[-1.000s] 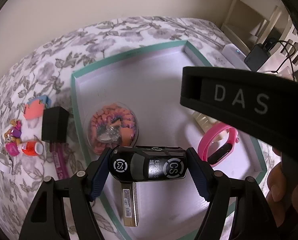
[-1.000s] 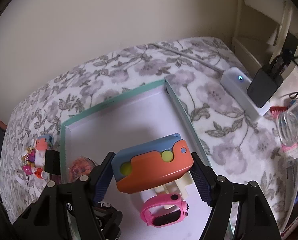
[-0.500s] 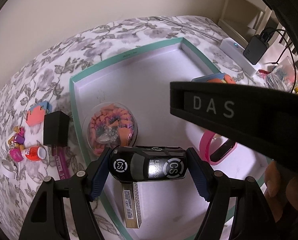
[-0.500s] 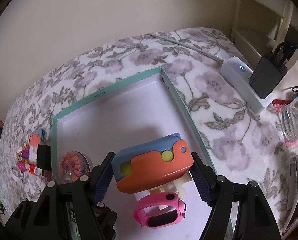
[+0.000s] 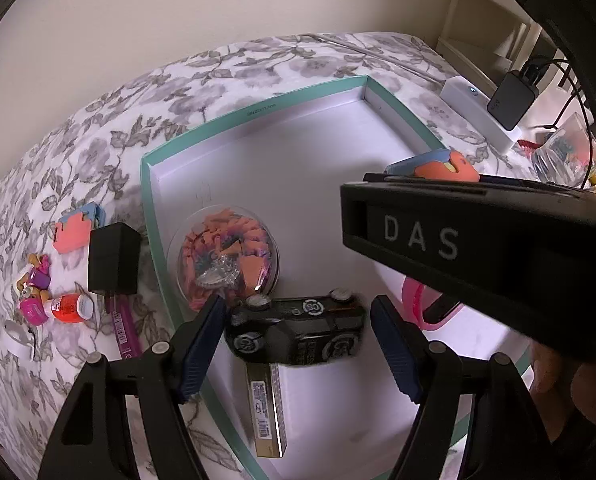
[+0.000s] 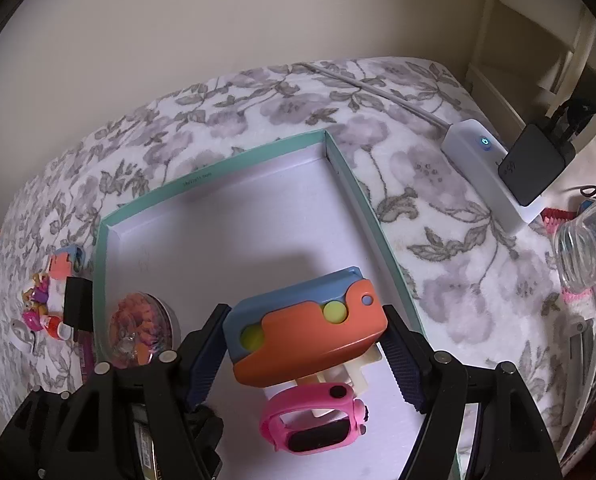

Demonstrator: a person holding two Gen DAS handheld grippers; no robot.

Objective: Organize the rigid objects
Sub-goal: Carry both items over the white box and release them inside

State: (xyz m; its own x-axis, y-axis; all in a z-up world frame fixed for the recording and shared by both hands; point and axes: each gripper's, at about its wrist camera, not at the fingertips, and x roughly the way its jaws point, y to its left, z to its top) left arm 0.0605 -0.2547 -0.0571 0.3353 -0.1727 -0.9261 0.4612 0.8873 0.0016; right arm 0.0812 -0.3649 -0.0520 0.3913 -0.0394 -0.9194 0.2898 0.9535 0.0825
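A teal-rimmed white box [image 5: 258,110] lies on the flowered cloth. My left gripper [image 5: 294,344] hangs over its near left part. A black toy car [image 5: 298,332] sits between the fingers, tipped wheels-up and slightly blurred, with a narrow gap at each pad. My right gripper [image 6: 303,344] is shut on an orange-and-blue toy [image 6: 309,332], held above the box's right side. Under it lie a pink watch [image 6: 317,420] and a cream part [image 6: 361,372]. In the box are also a round clear case [image 5: 226,256] with orange contents and a gold carton [image 5: 264,408].
Left of the box lie a black charger [image 5: 114,260], a small orange-and-blue toy [image 5: 74,228], a little orange bottle [image 5: 68,308] and tiny figures. On the right stand a white power strip [image 6: 477,160] with a black adapter and a clear bottle [image 6: 585,240].
The black car has rolled wheels-up and dropped slightly away from the left pads, which held it before. The right gripper keeps the orange-and-blue toy; both views drifted a little.
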